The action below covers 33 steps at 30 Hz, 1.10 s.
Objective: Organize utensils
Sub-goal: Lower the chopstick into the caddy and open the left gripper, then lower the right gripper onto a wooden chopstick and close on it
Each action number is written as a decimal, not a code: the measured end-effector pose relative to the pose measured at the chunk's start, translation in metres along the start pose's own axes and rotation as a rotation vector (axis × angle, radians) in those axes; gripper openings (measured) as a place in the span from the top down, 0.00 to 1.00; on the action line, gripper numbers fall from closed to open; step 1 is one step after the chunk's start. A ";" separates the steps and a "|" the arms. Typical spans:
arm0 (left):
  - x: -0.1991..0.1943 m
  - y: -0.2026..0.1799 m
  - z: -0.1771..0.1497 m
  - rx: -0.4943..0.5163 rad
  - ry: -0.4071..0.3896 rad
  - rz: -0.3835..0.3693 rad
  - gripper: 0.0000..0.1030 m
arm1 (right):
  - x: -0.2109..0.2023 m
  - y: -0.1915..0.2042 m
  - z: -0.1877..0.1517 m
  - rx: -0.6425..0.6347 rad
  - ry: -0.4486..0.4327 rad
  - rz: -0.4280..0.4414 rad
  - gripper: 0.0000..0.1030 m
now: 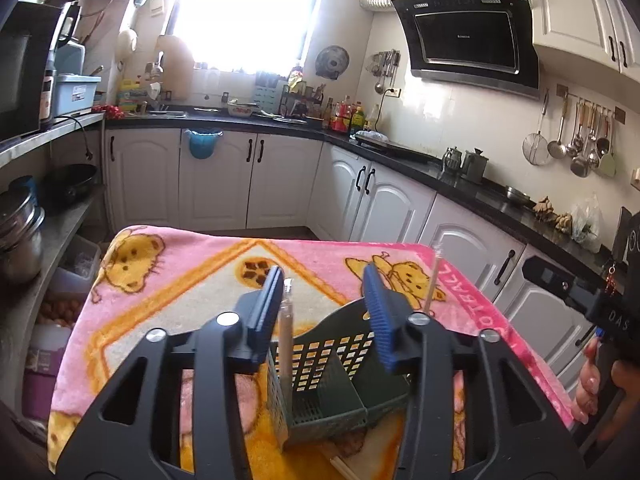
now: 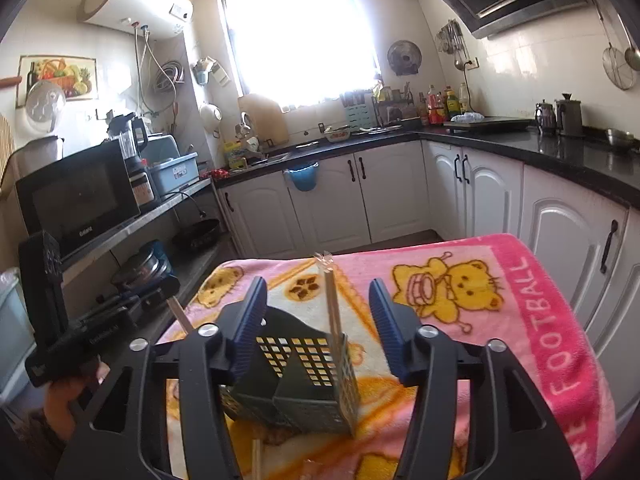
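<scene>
**Two sticks parked in the caddy, both sets of tongs spread**

Two wrapped sticks, chopsticks by the look of them, are seen standing in the green perforated caddy (image 1: 320, 360), which is sat on the pink cartoon blanket (image 1: 160, 280).

The left gripper (image 1: 322, 280) is held with its jaws apart. The left stick (image 1: 286, 328) is planted in the caddy's left compartment, close to upright, with its top poking up just beside the inner face of the left-hand finger. No pinch can be made out, since the other finger is well clear of it.

Same story from the right wrist. The right gripper (image 2: 318, 286) is spread too, and the right stick (image 2: 334, 312) is stood at the caddy's right corner, between the jaws but apart from both pads. Its long axis runs nearly straight up, with a slight lean.

So the key relation: each stick is up-and-down between its own tongs, and the caddy is directly ahead and a bit below both. It's judged that both sticks are already let go, so any pull-back would need to be kept clear of the tops.

A loose stick (image 2: 256, 460) is glimpsed flat on the blanket, in front of the caddy. It's probably next.
</scene>
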State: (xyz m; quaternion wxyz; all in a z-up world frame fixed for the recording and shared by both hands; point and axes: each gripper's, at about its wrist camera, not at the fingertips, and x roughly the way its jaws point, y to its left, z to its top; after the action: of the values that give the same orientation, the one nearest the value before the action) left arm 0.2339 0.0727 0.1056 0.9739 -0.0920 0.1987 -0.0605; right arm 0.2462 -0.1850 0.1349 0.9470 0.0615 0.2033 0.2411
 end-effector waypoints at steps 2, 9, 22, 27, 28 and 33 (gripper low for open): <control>-0.004 0.000 -0.002 -0.004 -0.004 0.000 0.56 | -0.006 0.000 -0.004 -0.018 -0.003 -0.017 0.41; -0.026 0.003 -0.013 -0.018 -0.029 0.003 0.29 | -0.020 0.003 -0.021 -0.067 0.003 -0.059 0.30; -0.058 -0.007 -0.030 -0.009 -0.042 0.008 0.10 | -0.039 0.010 -0.045 -0.106 0.028 -0.086 0.23; -0.060 -0.007 -0.039 -0.018 -0.023 0.012 0.10 | -0.043 0.014 -0.054 -0.112 0.041 -0.084 0.23; -0.061 -0.007 -0.041 -0.020 -0.019 0.013 0.10 | -0.043 0.014 -0.055 -0.113 0.044 -0.083 0.23; -0.061 -0.008 -0.050 -0.026 0.005 0.016 0.10 | -0.045 0.016 -0.063 -0.121 0.065 -0.079 0.23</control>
State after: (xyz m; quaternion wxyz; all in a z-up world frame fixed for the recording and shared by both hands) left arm 0.1575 0.0666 0.0848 0.9725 -0.1027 0.2028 -0.0505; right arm 0.1766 -0.1913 0.0968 0.9506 -0.0118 0.2212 0.2174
